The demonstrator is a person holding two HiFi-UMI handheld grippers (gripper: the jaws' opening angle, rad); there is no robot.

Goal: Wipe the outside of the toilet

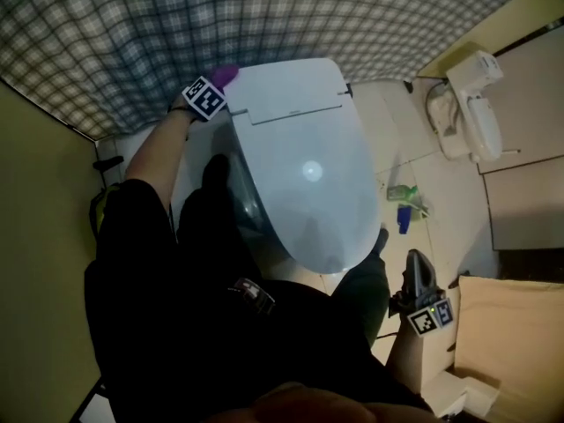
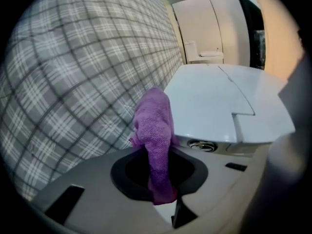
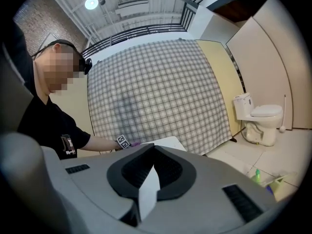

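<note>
The person's black-clothed body [image 1: 176, 307] fills the near part of the head view, leaning over the toilet [image 1: 308, 166]. The toilet's lid [image 1: 322, 201] is down, so the bowl is covered. The left arm reaches along the toilet's left side to the far end, where the left hand-held gripper [image 1: 216, 86] is clamped on a purple cloth [image 1: 226, 75]. In the left gripper view the jaws of that hand-held gripper [image 2: 158, 179] pinch the cloth [image 2: 155, 130], which stands up out of them in a bunched fold. The fold lies just at the left edge of the tank [image 2: 214, 101], with its top overlapping that edge; whether it presses on the surface cannot be told. The right hand-held gripper [image 1: 416, 276] is held well apart, near and to the right of the bowl. Its own view shows it [image 3: 148, 189] narrow, the jaws all but together and gripping nothing. A checked curtain [image 1: 176, 25] hangs behind the tank. On the floor [image 1: 423, 161] right of the toilet lies a green bottle [image 1: 404, 192], and a second toilet [image 1: 471, 104] stands farther right.
</note>
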